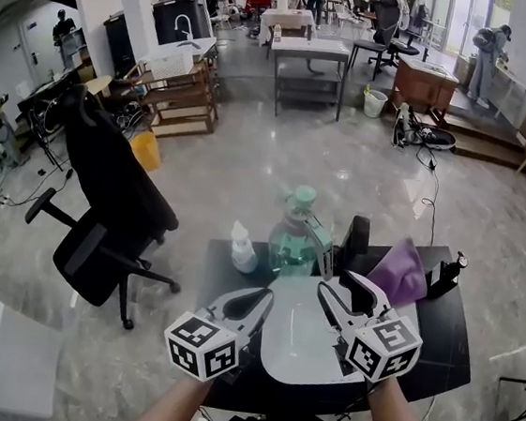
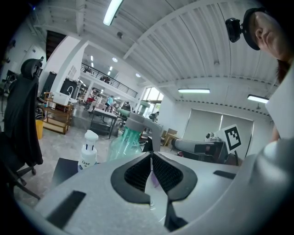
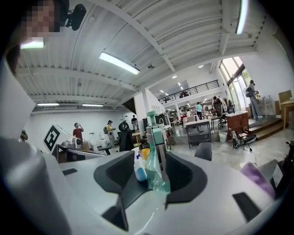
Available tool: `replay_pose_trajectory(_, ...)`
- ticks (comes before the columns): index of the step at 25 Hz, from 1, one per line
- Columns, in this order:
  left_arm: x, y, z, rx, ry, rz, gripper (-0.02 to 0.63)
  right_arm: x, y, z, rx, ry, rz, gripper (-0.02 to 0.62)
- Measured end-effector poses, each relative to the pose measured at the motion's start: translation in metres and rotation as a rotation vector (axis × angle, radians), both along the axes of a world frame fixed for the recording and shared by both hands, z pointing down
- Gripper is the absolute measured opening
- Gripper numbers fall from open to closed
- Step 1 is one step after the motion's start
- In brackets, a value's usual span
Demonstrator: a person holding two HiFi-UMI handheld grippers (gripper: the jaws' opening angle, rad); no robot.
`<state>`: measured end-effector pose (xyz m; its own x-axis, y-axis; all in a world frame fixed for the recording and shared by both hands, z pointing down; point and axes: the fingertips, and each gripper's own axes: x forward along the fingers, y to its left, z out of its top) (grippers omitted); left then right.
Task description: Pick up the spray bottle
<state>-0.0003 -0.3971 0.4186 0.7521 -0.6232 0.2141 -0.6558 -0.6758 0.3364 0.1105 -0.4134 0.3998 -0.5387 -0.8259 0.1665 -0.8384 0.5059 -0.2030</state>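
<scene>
Green spray bottle (image 1: pixel 292 241) stands beyond right hand-held gripper (image 1: pixel 337 287).

dark table (image 1: pixel 441 343) w/ a white oval tray (image 1: pixel 297 339) lying on its middle, toward the near edge. green spray bottle (image 1: pixel 293 241) stands upright at the tray's far edge, w/ a small white bottle (image 1: pixel 242 250) just left of it on the bare top. purple cloth (image 1: pixel 399 272) sits heaped to the right, w/ a small black gadget (image 1: pixel 445 273) beside it at the table's rt edge.

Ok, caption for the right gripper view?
Open right gripper aimed at the green spray bottle, a small white bottle beside it, busy workshop behind.
</scene>
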Motion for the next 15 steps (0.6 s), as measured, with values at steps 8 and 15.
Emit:
replay_pose_trajectory(8, -0.004, -0.013, 0.004, -0.012, 0.009, -0.023, 0.015, -0.010, -0.033, -0.003, 0.041, 0.075, -0.008, 0.204)
replay_pose_trajectory(15, -0.010, -0.027, 0.009, -0.011, 0.004, -0.067, 0.015, -0.023, -0.062, -0.001, 0.042, 0.091, -0.040, 0.204)
